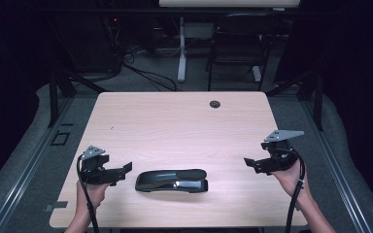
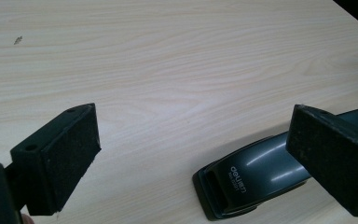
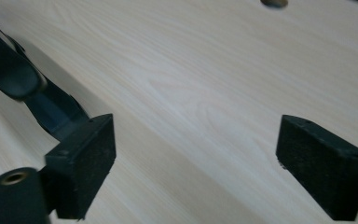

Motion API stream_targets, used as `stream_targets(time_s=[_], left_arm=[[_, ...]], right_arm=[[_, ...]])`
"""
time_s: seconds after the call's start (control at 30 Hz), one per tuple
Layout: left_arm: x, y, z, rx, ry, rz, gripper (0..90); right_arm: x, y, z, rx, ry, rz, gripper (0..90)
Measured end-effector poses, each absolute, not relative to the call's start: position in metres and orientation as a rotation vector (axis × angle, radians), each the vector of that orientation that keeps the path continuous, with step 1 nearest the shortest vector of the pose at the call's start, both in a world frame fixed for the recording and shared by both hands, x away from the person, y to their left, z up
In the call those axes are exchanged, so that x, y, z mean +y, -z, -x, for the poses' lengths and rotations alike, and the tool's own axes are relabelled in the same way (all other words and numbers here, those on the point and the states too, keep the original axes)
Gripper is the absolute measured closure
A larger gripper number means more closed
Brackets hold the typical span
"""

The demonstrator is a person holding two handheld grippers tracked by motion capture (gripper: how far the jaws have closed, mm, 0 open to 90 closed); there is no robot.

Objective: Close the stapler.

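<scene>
At the left of the high view, your left hand (image 1: pixel 91 191) holds the left gripper (image 1: pixel 126 169) low over the near left part of the tabletop (image 1: pixel 175 126), pointing toward the middle. Its jaws are spread with nothing between the pads. In the left gripper view the two black pads (image 2: pixel 70 154) stand wide apart over bare wood, and the nearer end of the black stapler (image 2: pixel 247 179) lies just beyond them, partly hidden behind the right-hand pad.

The stapler (image 1: pixel 171 181) lies flat on the tabletop near the front edge, a little left of centre, with its length running across the table. It is just beside the left gripper's tips and not touched by them. A small pale mark shows on its side in the high view; whether that is a label or bare metal is hard to say at this size. The left gripper view shows white lettering on its top.

Farther back, a small round cable hole (image 1: pixel 215 104) sits in the tabletop, right of centre.

At the right, your right hand (image 1: pixel 291 180) holds the right gripper (image 1: pixel 248 163) over the near right part of the tabletop, pointing left toward the stapler and well apart from it. Its jaws are spread wide and empty. In the right gripper view, which is somewhat blurred, the pads (image 3: pixel 86 163) frame bare wood, with the stapler (image 3: pixel 23 88) off at the upper left.
</scene>
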State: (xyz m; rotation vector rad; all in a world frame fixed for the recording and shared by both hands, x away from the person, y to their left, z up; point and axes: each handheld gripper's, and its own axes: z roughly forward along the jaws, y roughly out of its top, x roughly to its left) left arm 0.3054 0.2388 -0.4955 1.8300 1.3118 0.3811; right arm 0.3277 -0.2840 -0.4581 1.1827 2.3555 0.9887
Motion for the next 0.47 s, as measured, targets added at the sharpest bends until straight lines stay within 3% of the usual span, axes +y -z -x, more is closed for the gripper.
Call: stream_targets(time_s=[0.13, 0.47], left_arm=[[0.239, 0.496, -0.307, 1.294, -0.391, -1.828, 4.1], [0.242, 0.502, -0.317, 1.271, -0.407, -1.863, 2.9]], right_arm=[[-0.29, 0.476, -0.335, 2.384, -0.905, -1.248, 0.1], [-0.29, 0.521, -0.354, 2.628, -0.586, -1.324, 0.0]])
